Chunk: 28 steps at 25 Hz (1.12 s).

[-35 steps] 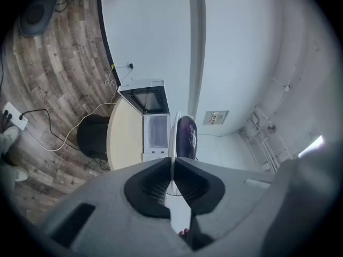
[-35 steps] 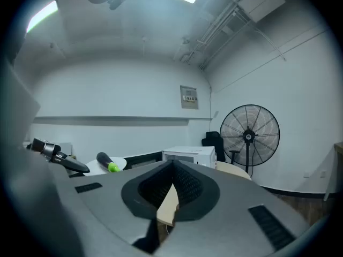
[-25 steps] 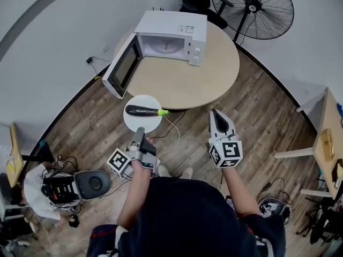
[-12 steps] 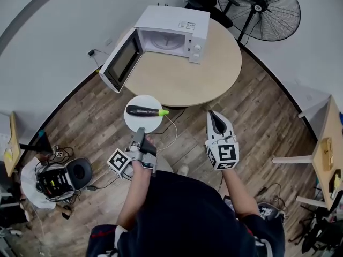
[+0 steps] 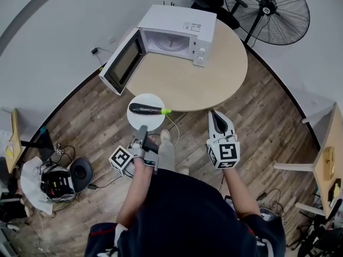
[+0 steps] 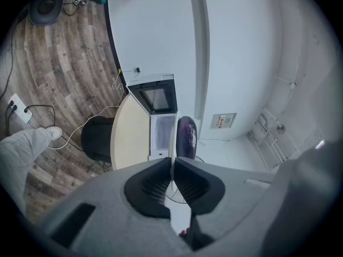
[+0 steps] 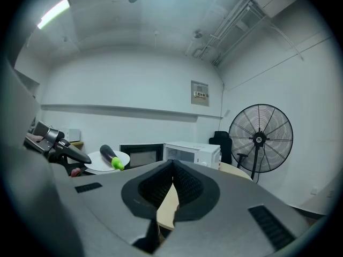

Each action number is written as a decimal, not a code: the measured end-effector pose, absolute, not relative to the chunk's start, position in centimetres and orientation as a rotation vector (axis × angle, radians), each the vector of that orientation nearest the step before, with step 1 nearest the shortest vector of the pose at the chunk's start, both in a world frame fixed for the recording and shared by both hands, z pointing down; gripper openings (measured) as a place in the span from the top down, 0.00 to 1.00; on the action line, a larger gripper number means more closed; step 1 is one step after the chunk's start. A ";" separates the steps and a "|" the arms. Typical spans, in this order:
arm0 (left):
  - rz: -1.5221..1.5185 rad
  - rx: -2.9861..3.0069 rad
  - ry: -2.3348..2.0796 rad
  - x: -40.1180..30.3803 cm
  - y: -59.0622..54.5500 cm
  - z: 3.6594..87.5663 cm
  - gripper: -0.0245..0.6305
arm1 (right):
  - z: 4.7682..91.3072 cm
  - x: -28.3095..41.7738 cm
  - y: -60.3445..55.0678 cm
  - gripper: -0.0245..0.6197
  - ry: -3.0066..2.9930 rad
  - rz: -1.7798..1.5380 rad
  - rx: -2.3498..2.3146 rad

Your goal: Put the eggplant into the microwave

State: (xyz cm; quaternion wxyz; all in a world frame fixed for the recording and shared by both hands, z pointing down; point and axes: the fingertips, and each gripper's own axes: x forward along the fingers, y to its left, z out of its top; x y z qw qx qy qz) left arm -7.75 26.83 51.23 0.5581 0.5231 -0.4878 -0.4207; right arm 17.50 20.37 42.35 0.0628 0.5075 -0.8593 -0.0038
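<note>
Eggplant (image 5: 146, 109): dark purple with a green stem end, lying on a white plate (image 5: 140, 121) in front of the microwave (image 5: 179, 28), out past the table's near edge, over the floor.
Left gripper (image 5: 143, 129): jaws clamped on the plate's near rim, carrying plate and eggplant; in the left gripper view the rim runs edge-on between the pads, with the eggplant (image 6: 186, 137) just beyond.
Right gripper (image 5: 215, 114): jaws pressed together with nothing between them, held to the right of the plate and pointing toward the microwave.
Microwave: white, at the far side of the round table (image 5: 187, 84); its door (image 5: 124, 63) hangs wide open to the left, with the cavity showing.
Fan (image 5: 267, 12): standing on the floor, right of and behind the microwave.
</note>
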 end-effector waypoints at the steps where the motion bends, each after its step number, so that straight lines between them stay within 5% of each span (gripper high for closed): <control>1: -0.993 1.227 -1.151 -7.9 26.1 51.3 0.92 | 42.5 17.4 19.7 0.95 -2.594 -0.010 1.533; 28: -0.893 1.235 -1.064 -14.3 3.8 51.2 0.92 | 42.2 8.3 -1.2 0.95 -2.514 0.021 1.534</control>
